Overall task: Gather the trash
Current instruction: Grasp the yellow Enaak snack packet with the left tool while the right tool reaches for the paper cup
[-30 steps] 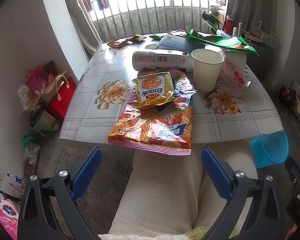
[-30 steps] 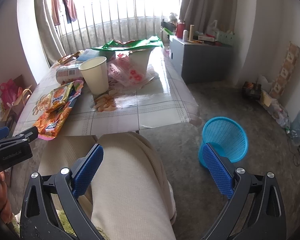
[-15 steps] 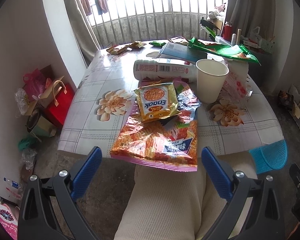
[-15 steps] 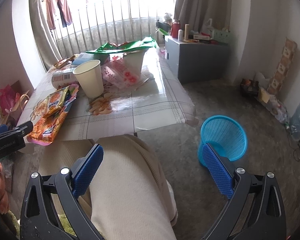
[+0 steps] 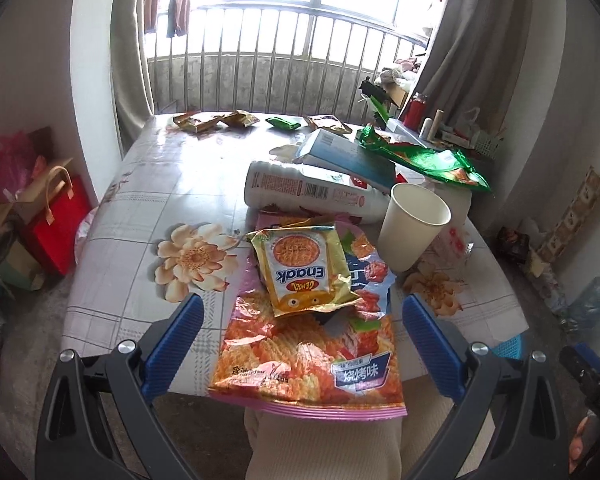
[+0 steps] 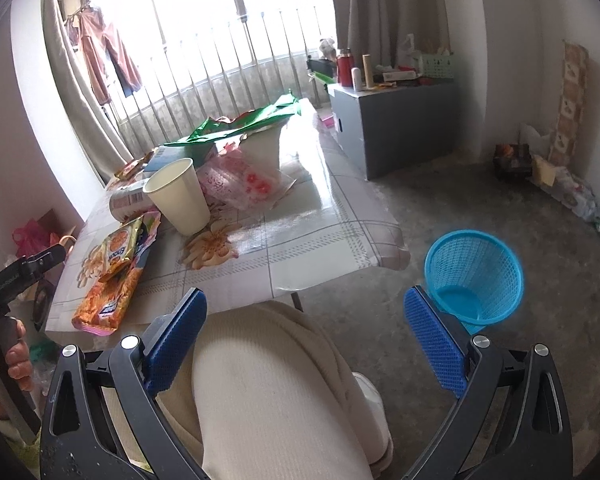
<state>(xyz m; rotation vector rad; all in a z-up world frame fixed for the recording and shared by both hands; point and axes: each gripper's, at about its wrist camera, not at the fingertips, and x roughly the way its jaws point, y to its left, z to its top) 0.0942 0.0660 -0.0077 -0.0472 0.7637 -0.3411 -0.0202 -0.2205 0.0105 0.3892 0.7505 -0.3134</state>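
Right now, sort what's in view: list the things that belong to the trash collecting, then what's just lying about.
For the job:
orange chip bag
Enaak wrapper
paper cup
white bottle lying on its side
green wrapper
blue basket on the floor
left gripper, right gripper, both open

Lying about:
red gift bag
grey cabinet
curtains

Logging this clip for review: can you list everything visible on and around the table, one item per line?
Chip bag: 1, orange-pink, table's near edge.
Enaak packet: 1, yellow, atop chip bag.
Paper cup: 1, cream, upright, right of packet.
Bottle: 1, white, lying behind packet.
Book: 1, blue-white, resting on bottle.
Green wrapper: 1, far right.
Small wrappers: several, far edge.
Basket: 1, blue, floor right of table.
Left gripper: open, nearing chip bag.
Right gripper: open, over lap.
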